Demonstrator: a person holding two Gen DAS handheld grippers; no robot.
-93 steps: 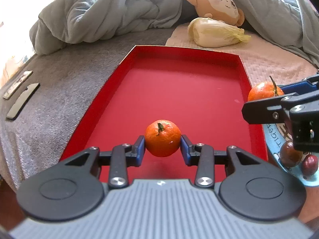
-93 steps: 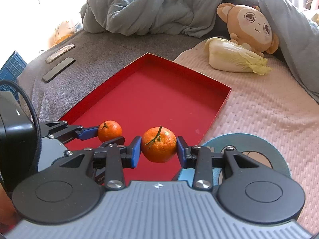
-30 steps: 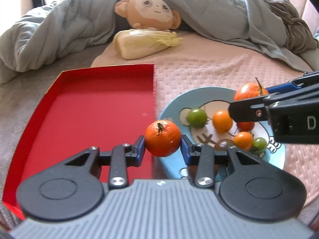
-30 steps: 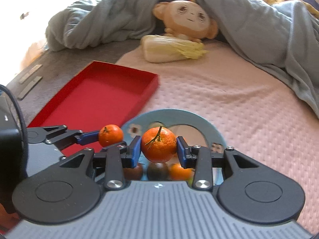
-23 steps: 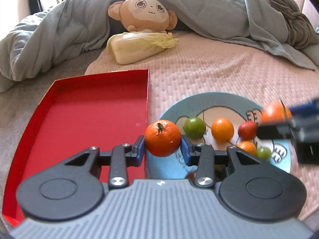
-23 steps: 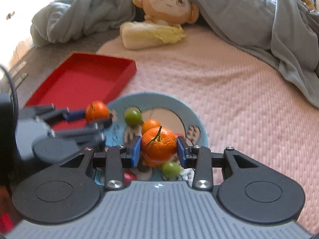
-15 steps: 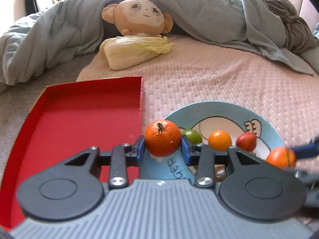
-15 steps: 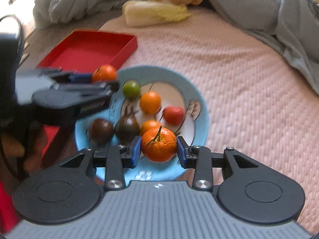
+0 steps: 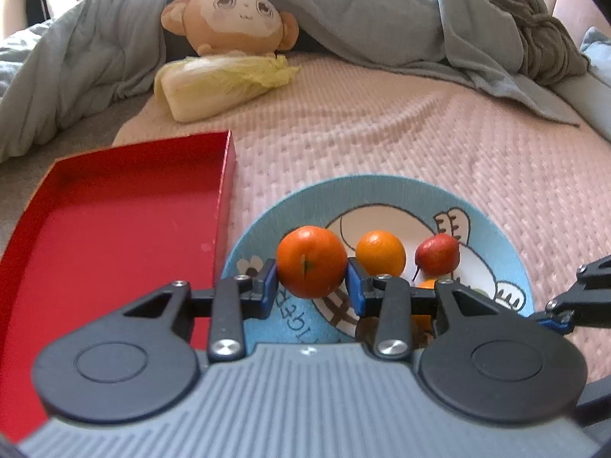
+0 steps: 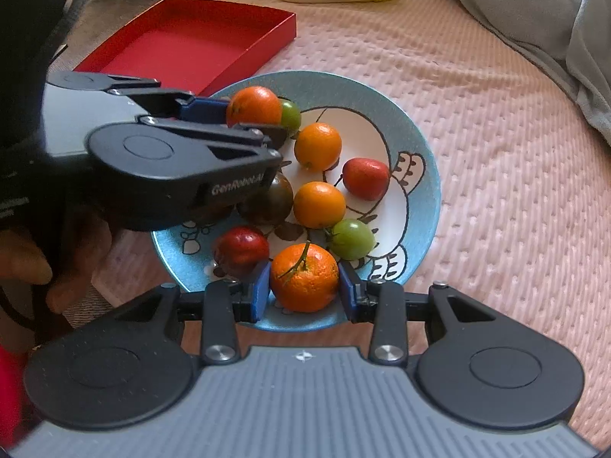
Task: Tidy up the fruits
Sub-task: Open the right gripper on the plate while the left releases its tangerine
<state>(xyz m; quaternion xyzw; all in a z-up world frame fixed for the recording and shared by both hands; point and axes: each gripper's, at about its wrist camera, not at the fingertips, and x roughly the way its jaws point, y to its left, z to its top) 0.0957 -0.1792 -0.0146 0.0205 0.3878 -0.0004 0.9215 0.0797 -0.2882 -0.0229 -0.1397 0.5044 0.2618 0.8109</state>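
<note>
My left gripper (image 9: pixel 311 284) is shut on a tangerine (image 9: pixel 311 263), held over the left part of the blue cartoon plate (image 9: pixel 382 183). My right gripper (image 10: pixel 304 290) is shut on a stemmed tangerine (image 10: pixel 304 278) low over the plate's near rim (image 10: pixel 305 326); I cannot tell if it touches. The plate holds several small fruits: orange ones (image 10: pixel 317 146), red ones (image 10: pixel 366 177), green ones (image 10: pixel 351 239) and a dark one (image 10: pixel 271 198). In the right wrist view the left gripper (image 10: pixel 244 118) with its tangerine (image 10: pixel 254 106) reaches in over the plate's far left side.
An empty red tray (image 9: pixel 114 206) lies just left of the plate on the pink knitted blanket (image 9: pixel 420 133). A cabbage (image 9: pixel 221 84), a plush monkey (image 9: pixel 229 19) and a grey duvet (image 9: pixel 382 11) lie behind. A person's hand (image 10: pixel 23 263) holds the left gripper.
Both grippers carried their tangerines from over the red tray to over the blue plate. The right one then tipped down and sank close to the plate's near side.
</note>
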